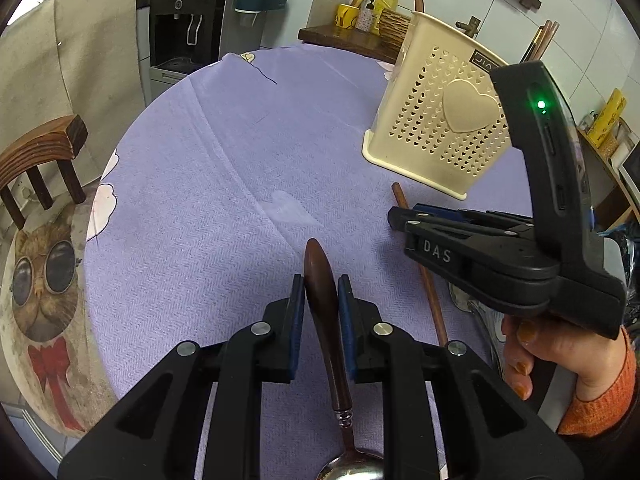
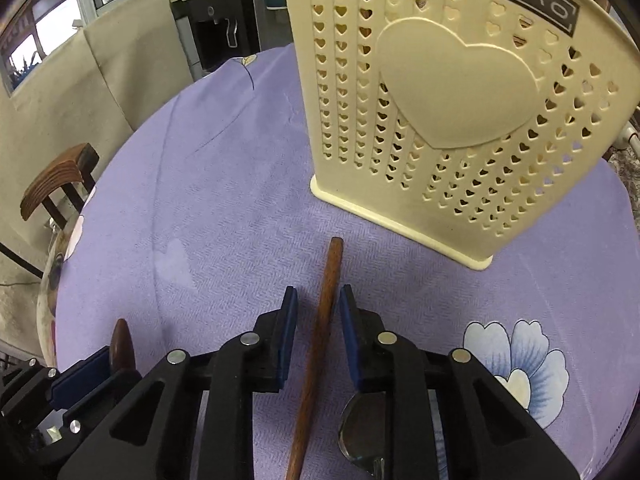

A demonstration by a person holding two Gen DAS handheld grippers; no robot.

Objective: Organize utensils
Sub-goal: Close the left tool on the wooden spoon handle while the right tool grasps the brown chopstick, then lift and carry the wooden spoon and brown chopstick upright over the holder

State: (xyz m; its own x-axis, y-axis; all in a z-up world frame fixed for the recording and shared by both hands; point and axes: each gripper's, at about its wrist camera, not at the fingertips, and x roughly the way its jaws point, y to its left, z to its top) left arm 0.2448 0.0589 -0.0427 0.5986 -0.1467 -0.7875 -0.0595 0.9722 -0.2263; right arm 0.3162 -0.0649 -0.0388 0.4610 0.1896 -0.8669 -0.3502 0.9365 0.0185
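The spoon (image 1: 326, 312) lies on the purple tablecloth (image 1: 208, 208), dark wooden handle forward, steel bowl under my left gripper (image 1: 321, 300); that tool's pads flank the handle closely, the left pad touching or nearly so, and I cannot tell whether the pinch is made. The wooden stick (image 2: 316, 344), probably a chopstick, lies just beside, pointing toward the cream holder (image 2: 452, 120); my right gripper (image 2: 318, 320) straddles it with jaws spread, gaps visible on both sides. Judgement: the step in hand is pickup, both tools placed but neither item lifted; next, close firmly, raise, then tip each piece upright over the holder's top. The left view alone shows utensils already standing in the holder, my right hand (image 1: 560, 352), and the right gripper's position over the stick; the right view alone shows a second spoon bowl (image 2: 362, 428) beneath its fingers.
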